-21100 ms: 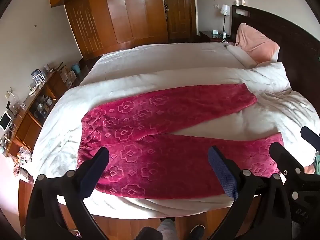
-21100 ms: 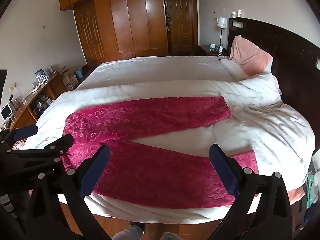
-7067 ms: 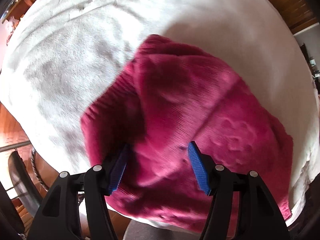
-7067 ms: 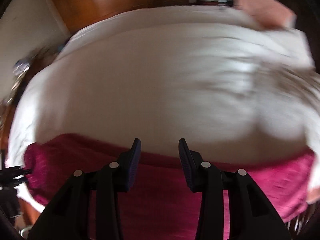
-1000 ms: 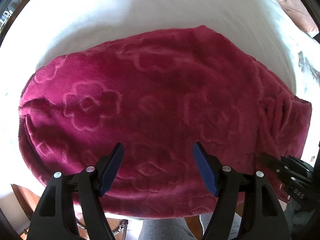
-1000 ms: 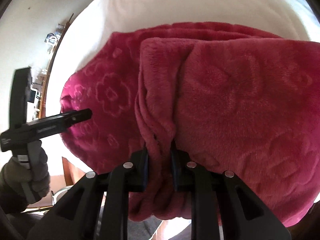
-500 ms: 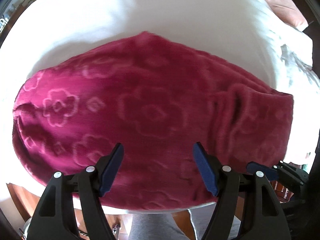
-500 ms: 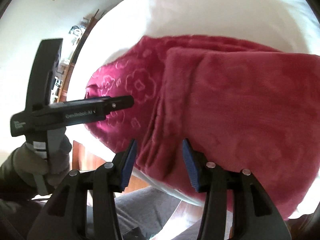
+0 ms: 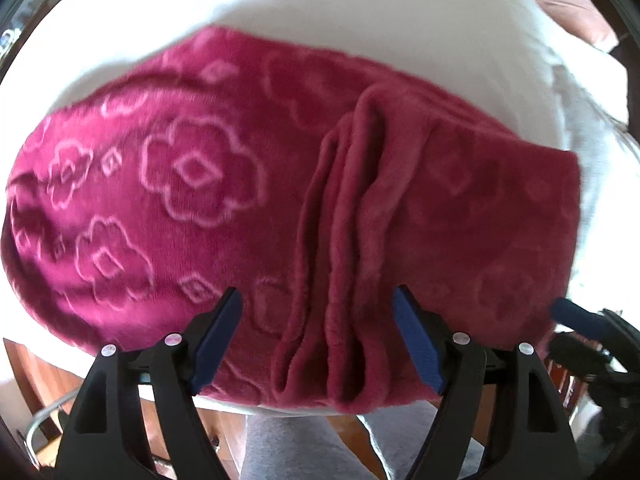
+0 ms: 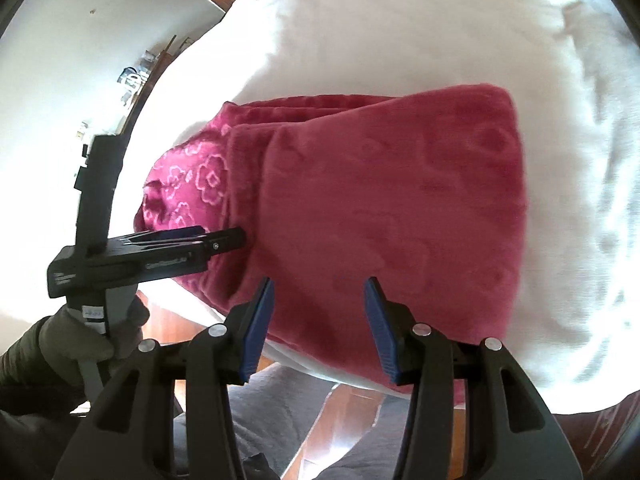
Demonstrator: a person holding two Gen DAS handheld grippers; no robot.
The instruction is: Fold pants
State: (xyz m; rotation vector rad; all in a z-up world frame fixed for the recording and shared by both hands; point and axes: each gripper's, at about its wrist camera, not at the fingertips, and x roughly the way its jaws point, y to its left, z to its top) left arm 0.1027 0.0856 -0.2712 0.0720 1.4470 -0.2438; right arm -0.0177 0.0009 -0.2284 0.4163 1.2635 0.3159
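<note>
Glove (image 10: pixel 76 336): soft and grey, on the person's left hand, wrapped round the handle of the left tool.
Left tool (image 9: pixel 316 338): hard black plastic with flat blue pads (image 9: pixel 218 334). Its jaws are wide apart and have just been opening more. It hangs above the pants and holds nothing; the bunched ridges lie under the gap.
Writing: the right wrist view shows the left tool (image 10: pixel 224 240) from the side. A pale word is printed on its black arm, too blurred to read. A small white sticker sits on the handle, also too small to read.
Pants (image 9: pixel 280 208): thick, fuzzy, deep pink cloth with pressed flower and diamond shapes. They lie folded into a fat block on the bed, near the edge by the person. Long soft ridges run down the middle where the top layer ends.
Bed cover (image 10: pixel 400 28): white, soft and a bit wrinkled, under the pants.
Right tool (image 10: pixel 318 322): the same black plastic and blue pads (image 10: pixel 380 332). Its jaws stand about half open and have just been opening. It hovers over the near edge of the pants (image 10: pixel 380 208) and grips nothing.
Legs (image 9: pixel 304 448): in grey cloth, at the bed's edge.
Pillow (image 9: pixel 568 8): pinkish, at the far right.
</note>
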